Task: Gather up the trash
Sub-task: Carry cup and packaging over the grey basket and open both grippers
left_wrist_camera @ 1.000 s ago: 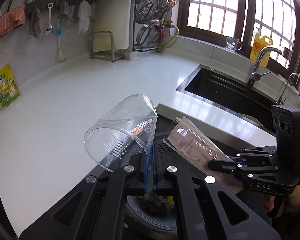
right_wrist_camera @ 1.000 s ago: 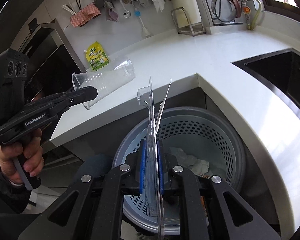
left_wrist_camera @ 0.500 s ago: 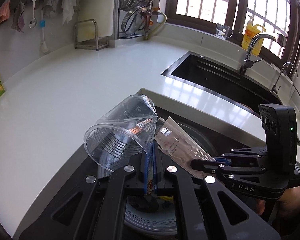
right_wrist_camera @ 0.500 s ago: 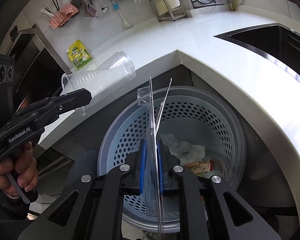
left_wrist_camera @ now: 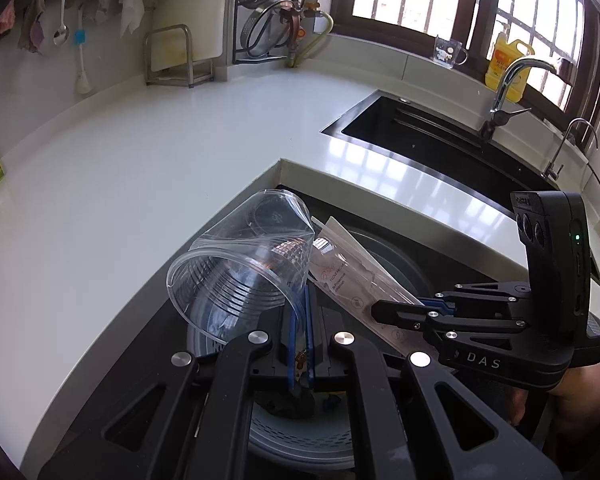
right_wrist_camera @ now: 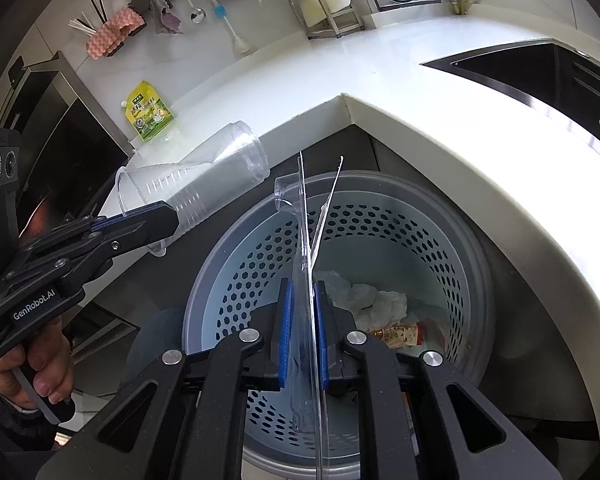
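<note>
My left gripper (left_wrist_camera: 299,316) is shut on the rim of a clear plastic cup (left_wrist_camera: 244,268), which lies tilted with its mouth towards the camera. In the right wrist view the same cup (right_wrist_camera: 196,196) hangs from the left gripper (right_wrist_camera: 156,220) over the bin's left edge. My right gripper (right_wrist_camera: 302,312) is shut on a flat clear plastic package (right_wrist_camera: 308,240) that stands edge-on above the bin. From the left wrist view that package (left_wrist_camera: 352,276) sticks out of the right gripper (left_wrist_camera: 392,312). The grey perforated trash bin (right_wrist_camera: 440,248) below holds crumpled tissue (right_wrist_camera: 372,300) and a wrapper.
The white countertop (left_wrist_camera: 120,184) wraps around the bin, with a black sink (left_wrist_camera: 440,144) and tap at the right. A green-yellow pouch (right_wrist_camera: 150,110) leans on the back wall. A hand (right_wrist_camera: 40,372) grips the left tool.
Both grippers have sunk towards the bin with their loads still held. The bin now fills more of the right wrist view, and its contents show.
</note>
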{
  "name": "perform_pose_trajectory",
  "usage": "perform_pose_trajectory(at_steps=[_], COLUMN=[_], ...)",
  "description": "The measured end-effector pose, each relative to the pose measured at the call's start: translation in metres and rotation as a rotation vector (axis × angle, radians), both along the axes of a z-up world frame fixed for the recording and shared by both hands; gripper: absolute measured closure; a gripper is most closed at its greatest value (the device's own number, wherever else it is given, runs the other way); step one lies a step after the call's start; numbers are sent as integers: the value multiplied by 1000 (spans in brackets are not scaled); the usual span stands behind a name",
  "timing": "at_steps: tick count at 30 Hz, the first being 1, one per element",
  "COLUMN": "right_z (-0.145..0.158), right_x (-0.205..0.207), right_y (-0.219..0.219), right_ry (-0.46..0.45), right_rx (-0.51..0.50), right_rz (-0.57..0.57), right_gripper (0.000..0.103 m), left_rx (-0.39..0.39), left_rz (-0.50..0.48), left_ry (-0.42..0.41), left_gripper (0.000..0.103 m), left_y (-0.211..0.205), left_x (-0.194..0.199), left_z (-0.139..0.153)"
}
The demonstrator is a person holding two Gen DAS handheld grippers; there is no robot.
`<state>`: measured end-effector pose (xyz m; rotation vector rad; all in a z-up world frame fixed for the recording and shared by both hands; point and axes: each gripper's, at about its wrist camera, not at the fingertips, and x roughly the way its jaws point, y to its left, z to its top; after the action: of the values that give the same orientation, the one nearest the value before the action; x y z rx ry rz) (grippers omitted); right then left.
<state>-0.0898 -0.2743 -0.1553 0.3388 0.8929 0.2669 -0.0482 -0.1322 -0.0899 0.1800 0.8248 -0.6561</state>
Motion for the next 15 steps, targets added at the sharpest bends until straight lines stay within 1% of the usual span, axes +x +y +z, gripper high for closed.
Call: perform_pose_trajectory(at_steps=[9, 15], right_z=[-11, -13], right_x=[5, 9], right_y=[4, 1], right_ry=[53, 54], right_rx=[-45, -79], right_rz=[7, 6], right_gripper=[92, 92], left_rx=[21, 43], left_rz=[3, -5], left_ry=[62, 106], left_gripper=[99, 99], left_y=[-2, -4], left_x=[3, 5], left_z=[-23, -41])
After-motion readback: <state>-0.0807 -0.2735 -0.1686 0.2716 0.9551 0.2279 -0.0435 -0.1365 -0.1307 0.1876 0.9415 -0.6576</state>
